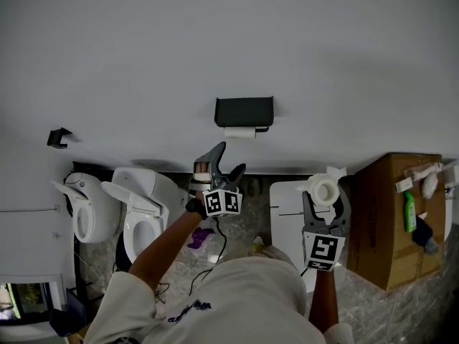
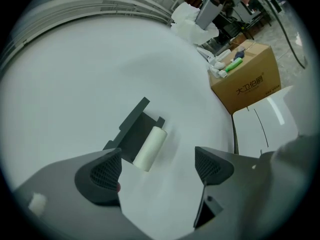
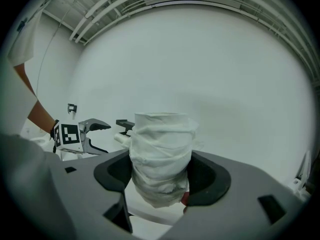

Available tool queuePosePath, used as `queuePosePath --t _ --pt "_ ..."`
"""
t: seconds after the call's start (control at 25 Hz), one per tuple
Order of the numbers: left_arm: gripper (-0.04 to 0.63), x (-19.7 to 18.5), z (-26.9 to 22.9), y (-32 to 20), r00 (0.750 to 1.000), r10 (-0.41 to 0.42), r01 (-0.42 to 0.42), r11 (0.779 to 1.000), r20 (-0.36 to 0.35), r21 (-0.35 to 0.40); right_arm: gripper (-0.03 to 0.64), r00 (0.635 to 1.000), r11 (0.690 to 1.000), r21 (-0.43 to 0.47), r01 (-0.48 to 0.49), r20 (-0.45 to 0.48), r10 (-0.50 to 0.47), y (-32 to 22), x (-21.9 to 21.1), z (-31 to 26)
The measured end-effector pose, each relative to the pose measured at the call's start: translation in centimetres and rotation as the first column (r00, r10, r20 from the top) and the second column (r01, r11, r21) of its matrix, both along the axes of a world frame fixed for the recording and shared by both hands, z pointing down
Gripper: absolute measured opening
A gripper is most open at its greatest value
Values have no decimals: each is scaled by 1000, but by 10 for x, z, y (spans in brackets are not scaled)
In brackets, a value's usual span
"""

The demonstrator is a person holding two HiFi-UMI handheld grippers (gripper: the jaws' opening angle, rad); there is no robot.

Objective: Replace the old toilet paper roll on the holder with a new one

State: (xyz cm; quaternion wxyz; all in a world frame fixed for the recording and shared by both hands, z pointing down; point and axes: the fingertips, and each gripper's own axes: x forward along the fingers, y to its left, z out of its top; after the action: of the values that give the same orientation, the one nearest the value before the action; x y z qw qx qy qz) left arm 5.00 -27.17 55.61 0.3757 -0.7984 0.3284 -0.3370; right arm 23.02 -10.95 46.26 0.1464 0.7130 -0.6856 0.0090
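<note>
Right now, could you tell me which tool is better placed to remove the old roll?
Left: the left tool is open, empty and aimed at the old roll on the holder; the right tool grips the new roll.

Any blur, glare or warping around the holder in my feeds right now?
Head view: flat, even light, no glare, holder sharp. Left gripper view: heavy fisheye bowing, old roll crisp. Right gripper view: new roll sharp, dark vignetted corners.
</note>
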Motion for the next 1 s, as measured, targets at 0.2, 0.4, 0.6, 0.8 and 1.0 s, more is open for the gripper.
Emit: queuePosePath --t 0.2,0.4,0.6,0.8,1.0 --pt "456 12 2 -9 999 13 -13 1000 34 27 311 1000 1000 -4 -13 3 13 4 4 1" --pt "440 28 4 -14 995 31 -39 996 93 84 311 999 1000 -5 -12 35 13 6 6 0" --pt "427 36 9 -30 992 11 -22 996 129 88 311 999 1000 6 -20 36 19 4 6 -3" --pt "394 29 19 -49 984 -97 87 994 152 68 311 1000 999 -42 -2 -2 2 13 11 0" --pt "357 24 16 -68 976 -117 99 990 182 104 311 1000 998 -50 -26 -12 26 16 17 1"
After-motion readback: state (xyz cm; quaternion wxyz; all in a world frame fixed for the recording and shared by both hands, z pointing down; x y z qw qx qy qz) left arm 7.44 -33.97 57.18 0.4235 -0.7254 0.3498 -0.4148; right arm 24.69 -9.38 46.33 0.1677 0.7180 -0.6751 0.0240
